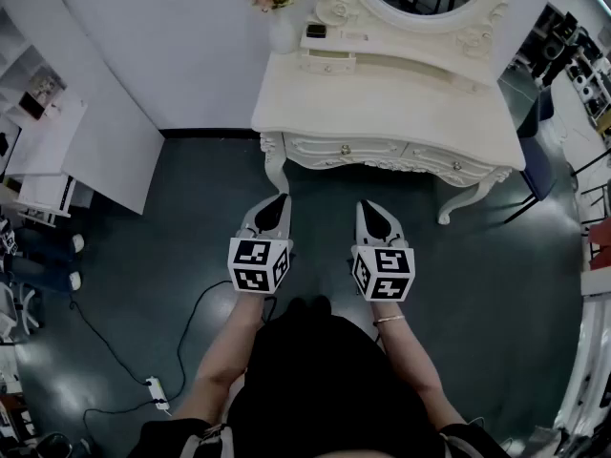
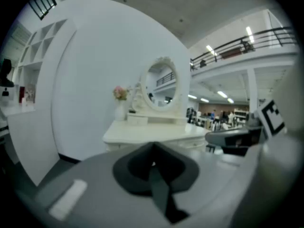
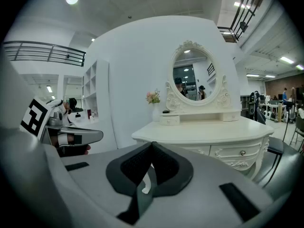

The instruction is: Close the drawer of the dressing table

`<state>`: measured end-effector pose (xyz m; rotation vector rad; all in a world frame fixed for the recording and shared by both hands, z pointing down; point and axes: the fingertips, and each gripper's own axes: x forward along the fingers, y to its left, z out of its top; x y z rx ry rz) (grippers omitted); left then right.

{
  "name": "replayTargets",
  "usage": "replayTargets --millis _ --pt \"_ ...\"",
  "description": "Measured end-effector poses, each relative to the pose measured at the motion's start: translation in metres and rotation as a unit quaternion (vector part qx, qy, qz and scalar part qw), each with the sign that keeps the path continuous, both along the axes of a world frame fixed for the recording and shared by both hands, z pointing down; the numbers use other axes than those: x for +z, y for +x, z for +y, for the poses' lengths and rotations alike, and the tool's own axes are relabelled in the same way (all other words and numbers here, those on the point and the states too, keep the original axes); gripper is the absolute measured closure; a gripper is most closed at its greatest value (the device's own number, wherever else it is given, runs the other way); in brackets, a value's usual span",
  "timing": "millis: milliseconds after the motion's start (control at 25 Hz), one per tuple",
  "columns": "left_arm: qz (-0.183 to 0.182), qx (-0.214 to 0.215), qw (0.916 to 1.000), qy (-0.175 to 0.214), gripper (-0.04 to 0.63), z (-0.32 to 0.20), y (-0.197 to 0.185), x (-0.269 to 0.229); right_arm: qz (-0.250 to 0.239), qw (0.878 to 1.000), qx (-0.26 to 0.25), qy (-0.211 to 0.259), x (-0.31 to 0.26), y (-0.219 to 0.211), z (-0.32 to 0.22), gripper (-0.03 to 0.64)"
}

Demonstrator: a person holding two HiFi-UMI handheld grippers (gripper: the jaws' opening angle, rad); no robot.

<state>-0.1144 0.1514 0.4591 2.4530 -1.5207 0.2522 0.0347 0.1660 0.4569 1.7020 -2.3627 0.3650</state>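
Note:
The white dressing table point(image 1: 382, 113) with an oval mirror point(image 3: 192, 76) stands ahead of me against the wall. A small drawer point(image 1: 328, 62) on its top shelf, left of the mirror, sticks out a little; it also shows in the right gripper view point(image 3: 169, 119). The wide front drawers point(image 1: 348, 147) sit flush. My left gripper point(image 1: 279, 198) and right gripper point(image 1: 366, 205) hover side by side over the floor, short of the table's front edge. Both are shut and hold nothing, with jaw tips meeting in the left gripper view point(image 2: 153, 146) and the right gripper view point(image 3: 152, 144).
A vase of pink flowers point(image 1: 282, 17) stands at the table's back left corner. White shelving point(image 1: 38, 141) lines the left side. A cable and power strip point(image 1: 153, 389) lie on the dark floor behind me. A dark chair point(image 1: 539, 160) stands right of the table.

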Motion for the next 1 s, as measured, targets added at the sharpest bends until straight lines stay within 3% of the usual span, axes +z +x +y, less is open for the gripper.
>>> replayTargets --millis 1000 --pt "-0.018 -0.019 0.9996 0.009 0.585 -0.017 0.030 -0.003 -0.022 0.999 -0.029 0.003 0.001 0.021 -0.012 0.612"
